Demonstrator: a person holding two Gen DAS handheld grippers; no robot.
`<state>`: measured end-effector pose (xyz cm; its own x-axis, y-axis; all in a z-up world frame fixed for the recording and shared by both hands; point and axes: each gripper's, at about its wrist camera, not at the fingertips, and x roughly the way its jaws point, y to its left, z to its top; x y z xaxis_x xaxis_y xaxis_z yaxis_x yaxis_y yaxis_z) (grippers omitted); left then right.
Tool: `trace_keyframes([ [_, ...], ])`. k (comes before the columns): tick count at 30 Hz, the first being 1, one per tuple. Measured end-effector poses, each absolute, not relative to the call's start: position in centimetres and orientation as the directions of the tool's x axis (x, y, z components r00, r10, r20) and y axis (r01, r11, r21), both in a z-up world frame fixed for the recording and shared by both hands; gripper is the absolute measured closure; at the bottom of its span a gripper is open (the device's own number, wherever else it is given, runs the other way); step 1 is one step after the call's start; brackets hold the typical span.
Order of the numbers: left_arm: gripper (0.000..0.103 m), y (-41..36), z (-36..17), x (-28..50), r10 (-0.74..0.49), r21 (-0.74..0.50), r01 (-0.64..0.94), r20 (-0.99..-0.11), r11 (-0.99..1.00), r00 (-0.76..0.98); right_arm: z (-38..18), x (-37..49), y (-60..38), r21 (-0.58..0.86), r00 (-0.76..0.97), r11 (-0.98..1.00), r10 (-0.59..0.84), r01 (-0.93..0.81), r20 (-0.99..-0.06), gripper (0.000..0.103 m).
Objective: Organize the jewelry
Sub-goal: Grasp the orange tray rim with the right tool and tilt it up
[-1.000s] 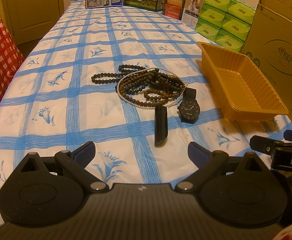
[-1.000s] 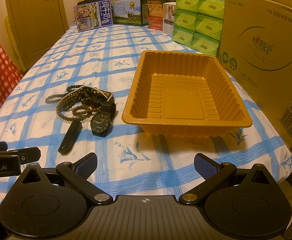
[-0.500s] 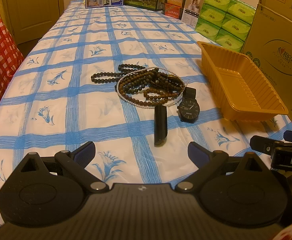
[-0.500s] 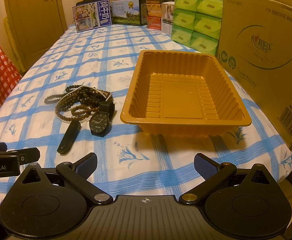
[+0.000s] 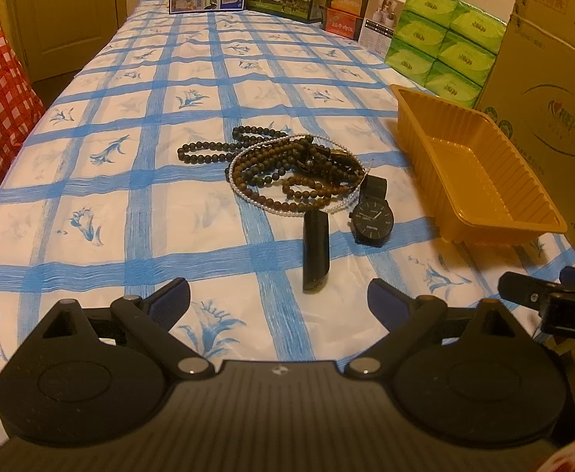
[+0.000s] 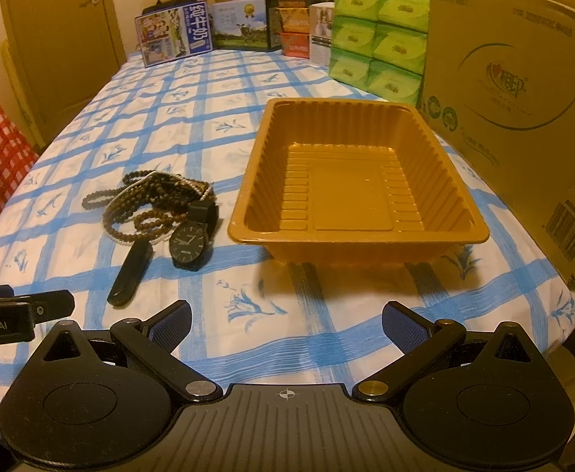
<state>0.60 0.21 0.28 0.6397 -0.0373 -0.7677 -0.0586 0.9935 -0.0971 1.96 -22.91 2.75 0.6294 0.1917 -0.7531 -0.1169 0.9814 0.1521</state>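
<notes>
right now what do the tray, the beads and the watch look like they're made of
Tray: thin moulded plastic, likely; glossy orange-brown with ribbed walls and a rolled rim.
Beads: the brown and dark strands look like wood or stone, mostly matte; one thin pale strand looks pearl-like. Cannot tell more.
Watch: black matte case and dial, with a dark strap that could be leather or rubber.

Black left tongs and right tongs (blue pads, silver pivot screws, ribbed housing).
</notes>
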Motion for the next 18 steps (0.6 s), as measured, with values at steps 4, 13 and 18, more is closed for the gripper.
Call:
trace_keyframes([
  [4,0.012,0.6,-0.3,1.5,-0.056,-0.122,-0.059,-0.765,0.991,0.641,2.5,2.1,-24.0,0.177,0.640,0.982,0.180,-0.069,-0.747,0.000],
  [13,0.020,1.0,-1.4,3.8,-0.102,-0.175,-0.047,-0.748,0.983,0.656,1.9,2.9,-28.5,0.300,0.691,0.948,0.148,0.104,-0.707,0.001],
  [18,0.022,1.0,-1.9,5.0,-0.124,-0.203,-0.045,-0.744,0.978,0.656,2.3,3.6,-32.2,0.355,0.753,0.911,0.080,0.211,-0.654,0.018],
])
